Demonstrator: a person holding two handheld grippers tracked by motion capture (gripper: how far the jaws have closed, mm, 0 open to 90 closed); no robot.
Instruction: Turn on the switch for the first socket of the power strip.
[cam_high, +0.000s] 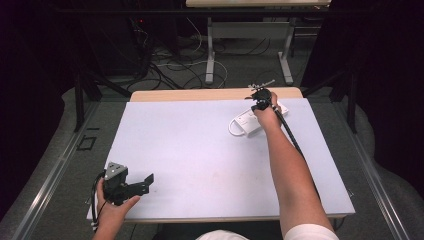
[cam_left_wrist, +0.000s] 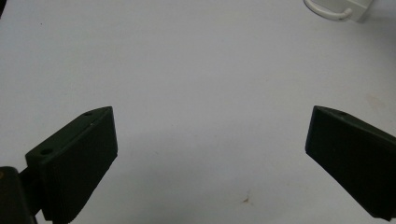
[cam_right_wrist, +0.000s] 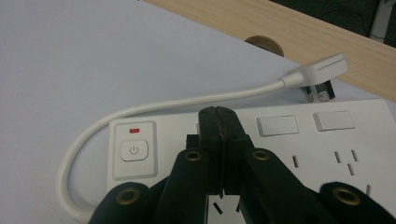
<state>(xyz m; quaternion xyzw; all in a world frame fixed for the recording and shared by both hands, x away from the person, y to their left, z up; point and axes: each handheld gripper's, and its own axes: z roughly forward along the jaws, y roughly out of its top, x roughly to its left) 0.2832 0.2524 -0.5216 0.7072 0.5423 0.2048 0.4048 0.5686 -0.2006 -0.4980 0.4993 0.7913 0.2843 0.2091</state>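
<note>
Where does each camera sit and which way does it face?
High view: overhead, looking forward-down on the white table mat; both forearms, left gripper, right gripper.
Left gripper view: on that gripper, facing bare mat between open black jaws.
Right gripper view: on that gripper, shut jaws over the white plastic power strip.
Shared: all three views show the strip and its looped white cable.

One white rectangular plastic power strip (cam_right_wrist: 299, 154) on one pale surface (cam_high: 200, 150). On strip: one round power button (cam_right_wrist: 134, 150), one small red indicator light (cam_right_wrist: 135, 130), two blank rectangular white switches (cam_right_wrist: 277, 125) showing. One white cable (cam_right_wrist: 154, 108), one flat white plug (cam_right_wrist: 322, 70). Two black tongs: left tongs (cam_high: 145, 182), right tongs (cam_right_wrist: 219, 140). Two hands.
</note>
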